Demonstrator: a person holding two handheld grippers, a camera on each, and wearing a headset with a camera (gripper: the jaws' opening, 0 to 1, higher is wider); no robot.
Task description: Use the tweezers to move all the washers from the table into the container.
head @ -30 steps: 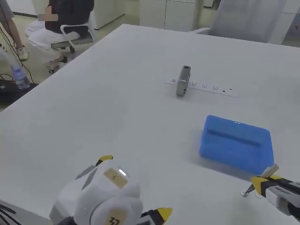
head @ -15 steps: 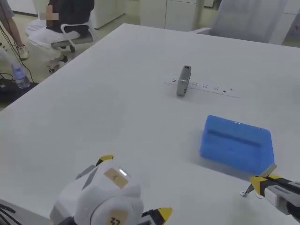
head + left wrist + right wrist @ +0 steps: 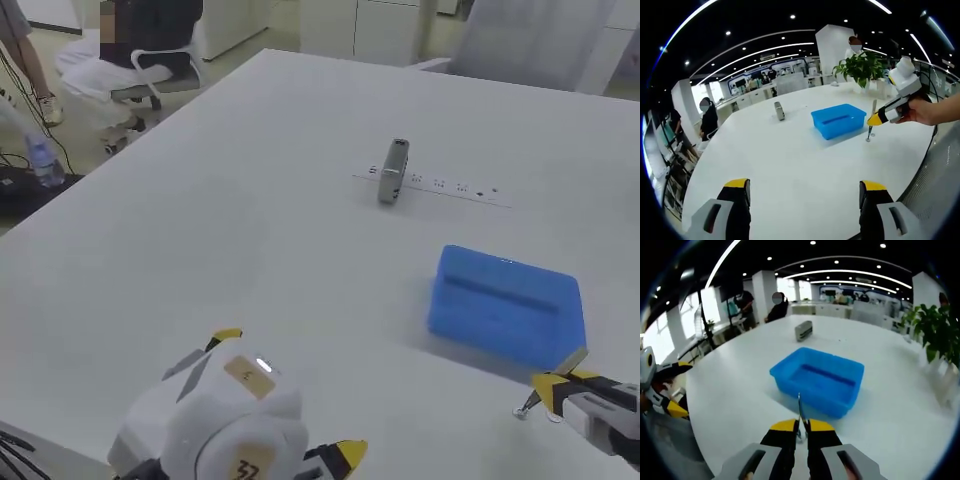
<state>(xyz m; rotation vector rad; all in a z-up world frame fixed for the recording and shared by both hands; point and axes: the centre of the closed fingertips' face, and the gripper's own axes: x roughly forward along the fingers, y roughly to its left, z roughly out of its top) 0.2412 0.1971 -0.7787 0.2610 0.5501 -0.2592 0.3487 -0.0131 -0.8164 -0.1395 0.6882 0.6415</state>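
Note:
The blue container [image 3: 505, 325] stands on the white table at the right, seen too in the right gripper view [image 3: 812, 396] and the left gripper view [image 3: 837, 125]. My right gripper [image 3: 560, 385] is shut on the metal tweezers [image 3: 799, 407], just in front of the container's near wall. The tweezers' tip [image 3: 520, 412] points down at the tabletop; whether a washer is there is too small to tell. My left gripper [image 3: 288, 397] hovers open at the near left with nothing between its jaws. In the left gripper view the right gripper [image 3: 876, 119] holds the tweezers upright.
A white power strip [image 3: 450, 187] with a grey block [image 3: 394, 170] across it lies at the far middle of the table. A person sits on a chair [image 3: 150, 70] beyond the far left edge. Potted plants [image 3: 935, 330] stand to the right.

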